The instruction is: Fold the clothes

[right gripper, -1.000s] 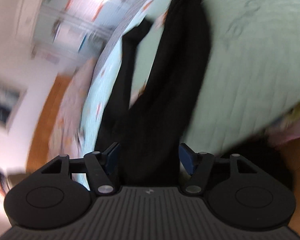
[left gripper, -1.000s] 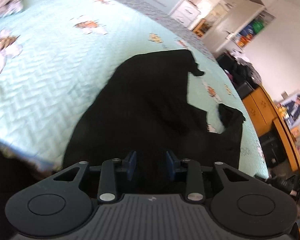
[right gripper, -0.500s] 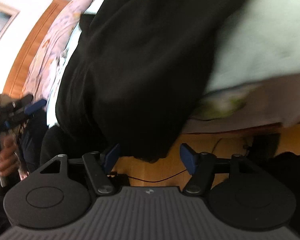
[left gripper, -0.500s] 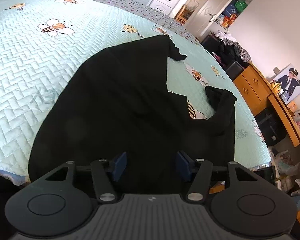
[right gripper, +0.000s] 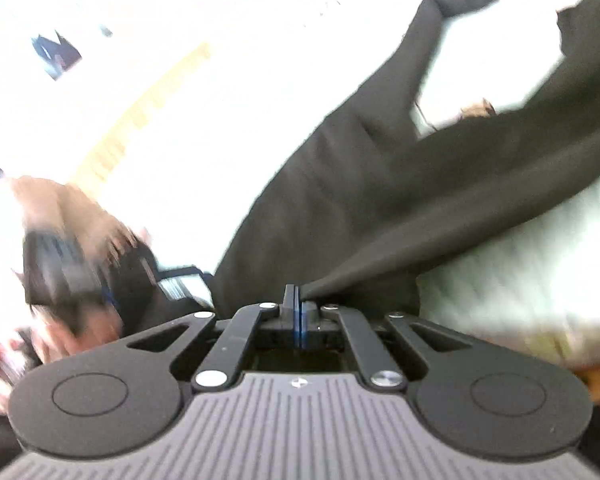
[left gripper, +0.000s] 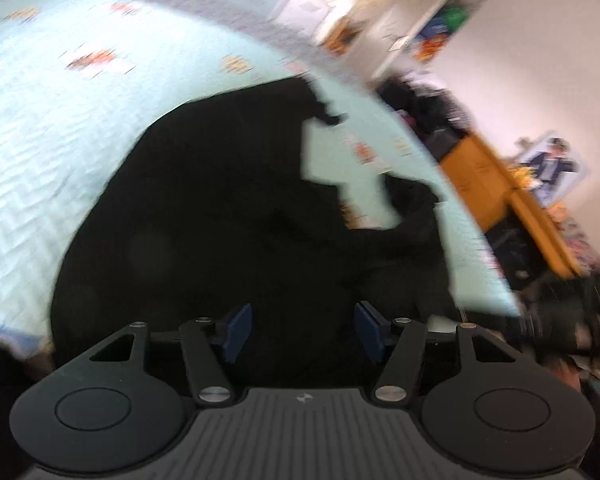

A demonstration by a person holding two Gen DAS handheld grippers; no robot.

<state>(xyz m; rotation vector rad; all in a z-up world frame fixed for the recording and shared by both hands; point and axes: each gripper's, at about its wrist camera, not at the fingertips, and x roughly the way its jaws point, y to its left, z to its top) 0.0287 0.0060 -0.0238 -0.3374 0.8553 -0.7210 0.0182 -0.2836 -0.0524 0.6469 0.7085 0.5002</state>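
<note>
The black garment (left gripper: 220,216) lies spread on the mint quilted bed (left gripper: 60,128), its long axis running from 6 toward 1 o'clock in the left view. The left gripper (left gripper: 302,330) hovers above it, jaws apart and empty. Only the right view shows the right gripper (right gripper: 298,306) pinching the garment's edge between closed jaws, cloth stretching toward 2 o'clock.

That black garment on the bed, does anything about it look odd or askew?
Yes. The black garment lies crooked and bunched on the bedspread, its near part hanging over the bed's edge. The right gripper has pinched one edge, pulling it taut; the left gripper is open.
</note>
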